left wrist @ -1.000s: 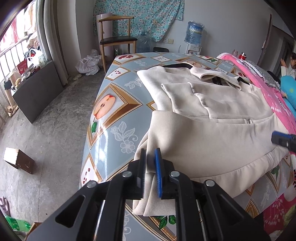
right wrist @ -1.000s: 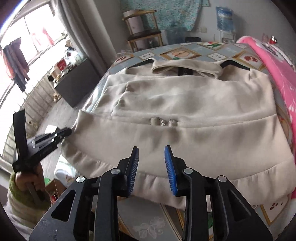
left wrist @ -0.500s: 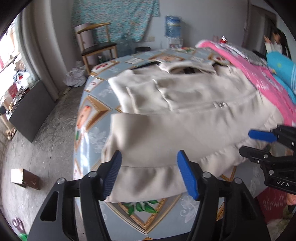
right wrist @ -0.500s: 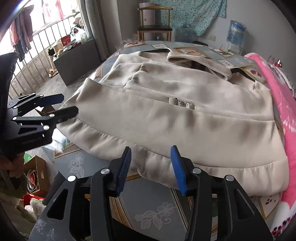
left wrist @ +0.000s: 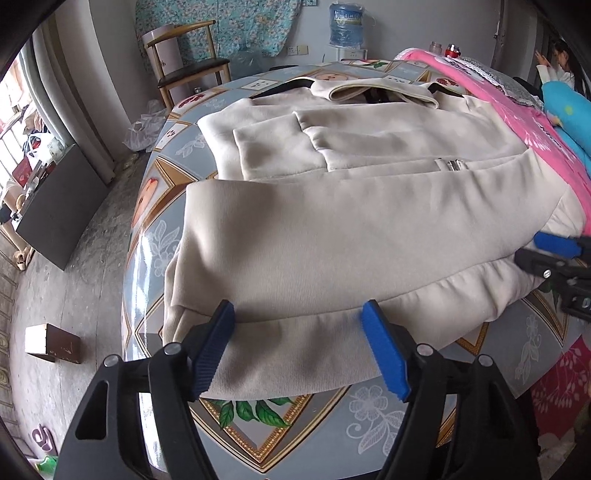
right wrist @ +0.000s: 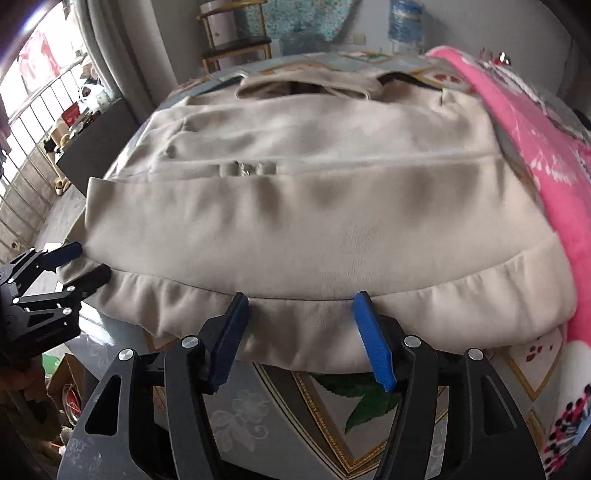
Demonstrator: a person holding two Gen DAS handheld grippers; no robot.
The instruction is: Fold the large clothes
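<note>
A large beige jacket [left wrist: 351,206] lies spread on the patterned table [left wrist: 162,173], sleeves folded over its front, collar at the far side. Its ribbed hem faces me. My left gripper [left wrist: 299,314] is open and empty, its blue pads either side of the hem near the left corner. My right gripper [right wrist: 301,302] is open and empty at the hem [right wrist: 332,321] further right. The jacket fills the right wrist view [right wrist: 295,192]. The right gripper's fingers also show at the left view's right edge [left wrist: 554,254]; the left gripper's fingers show at the right view's left edge [right wrist: 55,266].
A pink blanket [left wrist: 517,110] lies along the table's right side, also in the right wrist view [right wrist: 535,147]. A wooden chair [left wrist: 192,62] and a water bottle [left wrist: 345,22] stand beyond the table. A small box [left wrist: 51,343] sits on the floor at left.
My left gripper let go of the hem corner and opened wide. The right gripper opened wider. Both now sit at the hem, closer to it.
</note>
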